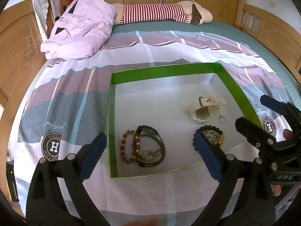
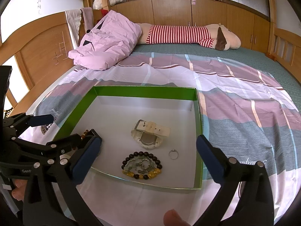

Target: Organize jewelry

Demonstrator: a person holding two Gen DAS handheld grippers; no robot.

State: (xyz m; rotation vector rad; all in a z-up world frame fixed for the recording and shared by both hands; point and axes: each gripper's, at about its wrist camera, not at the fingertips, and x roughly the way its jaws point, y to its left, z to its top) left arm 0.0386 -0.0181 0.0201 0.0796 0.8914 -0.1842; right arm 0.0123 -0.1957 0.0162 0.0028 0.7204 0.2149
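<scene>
Left gripper [image 1: 148, 155]: it hung low over the near left corner of the box, both blue-padded fingers spread wide and holding nothing; its left finger stood outside the box wall, its right finger over the box floor.
Right gripper [image 2: 148, 162]: it hovered at the near edge of the box, spread wide and empty; a fingertip of the person's hand [image 2: 174, 217] showed at the bottom of its view.
Box [image 1: 236, 86]: a shallow open box with green walls and a pale floor lay flat on the bedspread [image 1: 75, 98]; the far half of its floor was bare.
Jewelry: all of it lay inside the box. A brown bead bracelet [image 1: 129, 146] touched a dark strap bracelet [image 1: 153, 146] near the left wall. A white watch [image 2: 150, 134] lay near the middle, a small ring [image 2: 173, 154] just beside it, and a black bead bracelet [image 2: 142, 164] with yellow beads lay toward the near edge.
Surroundings: a crumpled pink quilt [image 1: 80, 30] and a striped plush toy [image 1: 163, 12] lay at the far side of the bed, well apart from the box.
</scene>
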